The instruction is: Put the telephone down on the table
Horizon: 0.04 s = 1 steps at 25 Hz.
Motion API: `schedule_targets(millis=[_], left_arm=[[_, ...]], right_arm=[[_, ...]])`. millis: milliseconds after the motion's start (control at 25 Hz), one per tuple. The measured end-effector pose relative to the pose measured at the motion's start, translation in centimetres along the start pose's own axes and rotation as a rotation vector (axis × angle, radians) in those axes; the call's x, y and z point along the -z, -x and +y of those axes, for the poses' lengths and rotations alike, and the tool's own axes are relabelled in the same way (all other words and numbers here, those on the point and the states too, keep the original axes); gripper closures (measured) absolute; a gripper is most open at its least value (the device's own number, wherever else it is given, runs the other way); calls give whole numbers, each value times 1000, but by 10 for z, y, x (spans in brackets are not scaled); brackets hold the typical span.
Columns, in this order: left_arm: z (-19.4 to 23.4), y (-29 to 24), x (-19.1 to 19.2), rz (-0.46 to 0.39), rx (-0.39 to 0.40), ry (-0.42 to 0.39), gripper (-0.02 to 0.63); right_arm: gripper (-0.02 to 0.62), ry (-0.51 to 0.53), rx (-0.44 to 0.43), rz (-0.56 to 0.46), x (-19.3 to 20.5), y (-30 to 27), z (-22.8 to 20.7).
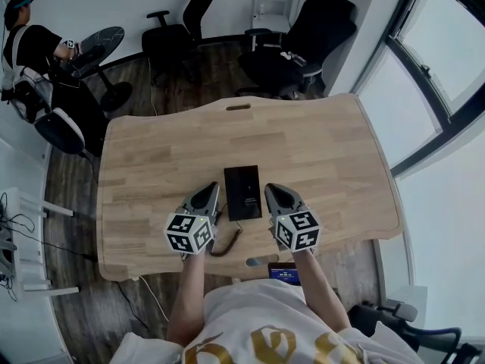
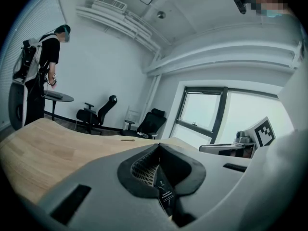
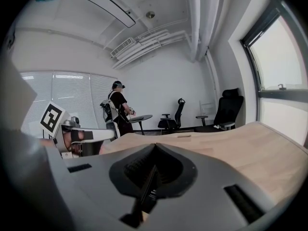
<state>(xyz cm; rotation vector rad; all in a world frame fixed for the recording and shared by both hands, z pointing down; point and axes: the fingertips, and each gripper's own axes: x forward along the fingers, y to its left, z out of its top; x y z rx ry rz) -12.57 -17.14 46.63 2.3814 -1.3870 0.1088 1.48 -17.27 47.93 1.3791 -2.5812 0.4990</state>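
The wooden counter (image 1: 333, 158) filled the middle of the head view, with a black office chair (image 1: 307, 44) beyond its far edge at the top of the frame and a person (image 1: 34, 48) standing in the upper left corner. We held the left gripper (image 1: 211, 190) and the right gripper (image 1: 271, 191) low over the counter's near part, side by side and pointing away from us. Each one's fingers were pressed together with nothing caught between them. The black telephone (image 1: 242, 192) lay flat on the counter between the two grippers, just beside each. A short brown cord (image 1: 229, 243) curled on the wood below it, near the front edge.
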Motion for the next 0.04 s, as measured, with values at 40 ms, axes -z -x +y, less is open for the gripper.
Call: schedule_targets(millis=[40], left_arm=[[1, 0, 0, -1, 0, 2, 597]], right_arm=[[583, 0, -2, 1, 0, -1, 0]])
